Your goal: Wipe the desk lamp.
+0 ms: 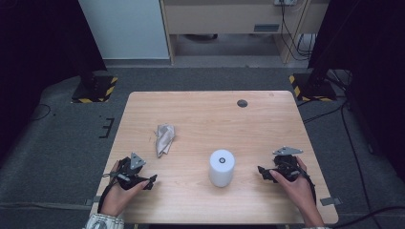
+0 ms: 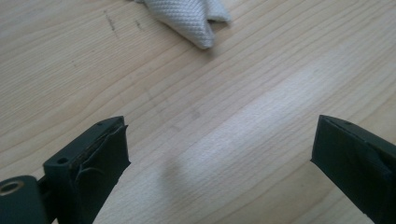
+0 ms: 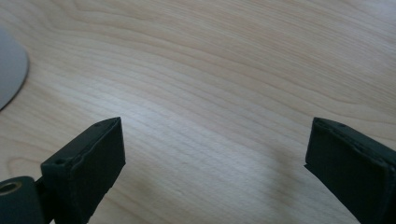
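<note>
Crumpled beige cloth (image 1: pixel 164 139) lying on the left half of the wooden counter (image 1: pixel 205 114), long axis running roughly from near to far, broad bunched end at the far side and narrow tip pointing back toward the near edge; the same woven tip seen at the top of the left gripper view (image 2: pixel 189 18). Just beyond the left claw (image 1: pixel 152 181), which rests near the front-left corner, held in the left hand (image 1: pixel 117 193), jaws standing wide apart over bare wood with nothing between them, the cloth ahead and clear of both pads. White paper roll (image 1: pixel 221 167) upright near the front centre, hollow core facing up, well apart from the cloth; a sliver of its pale side at the left edge of the right gripper view (image 3: pixel 9 70). Right claw (image 1: pixel 264 172) just beside the roll on its right, held in the right hand (image 1: pixel 298 188), jaws spread wide and gripping nothing. Small dark round spot (image 1: pixel 242 103) near the far edge, right of centre. Broad open wood across the middle and far half of the counter, and between cloth and roll; both hands close to the near edge, grey floor (image 1: pixel 57 143) around.
</note>
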A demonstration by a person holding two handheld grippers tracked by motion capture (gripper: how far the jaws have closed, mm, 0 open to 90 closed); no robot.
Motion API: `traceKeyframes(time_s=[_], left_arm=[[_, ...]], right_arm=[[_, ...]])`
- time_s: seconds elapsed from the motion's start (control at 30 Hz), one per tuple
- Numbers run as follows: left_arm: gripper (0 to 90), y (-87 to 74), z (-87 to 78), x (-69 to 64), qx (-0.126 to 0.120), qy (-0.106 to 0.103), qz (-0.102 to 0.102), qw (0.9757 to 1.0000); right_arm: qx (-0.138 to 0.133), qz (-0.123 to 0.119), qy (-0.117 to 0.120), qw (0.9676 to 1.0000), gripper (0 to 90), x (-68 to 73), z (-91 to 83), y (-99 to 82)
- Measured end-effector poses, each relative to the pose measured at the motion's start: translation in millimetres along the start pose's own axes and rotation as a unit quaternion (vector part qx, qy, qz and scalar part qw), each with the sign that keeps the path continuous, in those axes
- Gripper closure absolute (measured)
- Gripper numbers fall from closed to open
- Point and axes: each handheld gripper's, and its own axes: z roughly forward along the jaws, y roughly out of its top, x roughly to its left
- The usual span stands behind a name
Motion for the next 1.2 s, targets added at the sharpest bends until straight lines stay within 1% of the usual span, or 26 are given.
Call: traceKeyframes(time_s=[0.07, 0.17, 0.3, 0.33, 0.4, 0.43, 0.57, 0.67, 0.77, 0.8, 0.83, 0.93, 1.0, 1.07, 1.13, 1.2], left_arm=[[3.2, -0.5, 2.2, 3.2, 0.002, 0.001, -0.004, 1.0000], [3.3, -0.9, 8.3, 8.8, 0.010, 0.003, -0.010, 0.9999], [3.4, 2.5, 15.6, 16.1, 0.007, 0.008, -0.018, 0.9998], [3.4, 3.0, 16.8, 17.4, 0.006, 0.008, -0.021, 0.9997], [3.5, 3.5, 19.6, 19.8, 0.005, 0.007, -0.027, 0.9996], [3.5, 3.4, 20.6, 20.7, 0.005, 0.007, -0.028, 0.9996], [3.3, 2.5, 23.6, 25.4, 0.002, 0.003, -0.043, 0.9991], [3.3, 2.4, 25.6, 27.0, 0.002, 0.004, -0.045, 0.9990], [3.3, 1.8, 29.3, 26.0, 0.009, 0.002, -0.044, 0.9990], [3.2, 1.3, 30.8, 25.6, 0.013, 0.000, -0.042, 0.9990], [2.3, 0.5, 32.4, 26.1, 0.011, -0.007, -0.046, 0.9988], [0.1, -1.4, 36.5, 28.1, 0.003, -0.021, -0.071, 0.9973], [0.0, -2.6, 38.6, 29.0, -0.012, -0.022, -0.071, 0.9972], [0.0, -3.8, 40.2, 28.9, -0.024, -0.023, -0.069, 0.9970], [0.0, -5.2, 40.8, 28.7, -0.032, -0.023, -0.068, 0.9969], [0.0, -5.3, 40.9, 28.7, -0.033, -0.023, -0.068, 0.9968]], right_arm=[[-0.005, 0.005, -0.006, 1.0000, 5.3, -5.3, 1.0, 0.1], [-0.009, 0.018, -0.019, 0.9996, 5.6, -13.1, 1.9, 0.0], [-0.012, 0.035, -0.037, 0.9986, 5.6, -24.2, 4.8, 0.2], [-0.014, 0.039, -0.044, 0.9981, 5.7, -27.9, 5.6, 0.4], [-0.020, 0.050, -0.050, 0.9973, 5.9, -33.3, 6.8, 0.4], [-0.020, 0.059, -0.052, 0.9967, 5.9, -35.7, 7.5, 0.3], [-0.012, 0.070, -0.067, 0.9952, 5.6, -43.0, 10.8, -0.5], [-0.005, 0.079, -0.071, 0.9944, 5.2, -43.5, 12.8, -1.1], [0.006, 0.071, -0.072, 0.9949, 3.9, -41.0, 16.0, -2.0], [0.007, 0.069, -0.074, 0.9949, 3.7, -40.0, 16.6, -1.8], [0.004, 0.065, -0.078, 0.9949, 3.4, -39.5, 17.6, -2.0], [-0.005, 0.066, -0.085, 0.9941, 0.8, -36.9, 20.4, -3.0], [-0.017, 0.069, -0.090, 0.9933, 0.7, -34.8, 22.6, -3.8], [-0.017, 0.070, -0.088, 0.9935, 0.7, -31.9, 23.4, -3.1], [-0.017, 0.058, -0.080, 0.9950, 0.7, -28.0, 23.9, -2.8], [-0.016, 0.048, -0.069, 0.9963, 0.7, -21.6, 24.1, -2.9]])
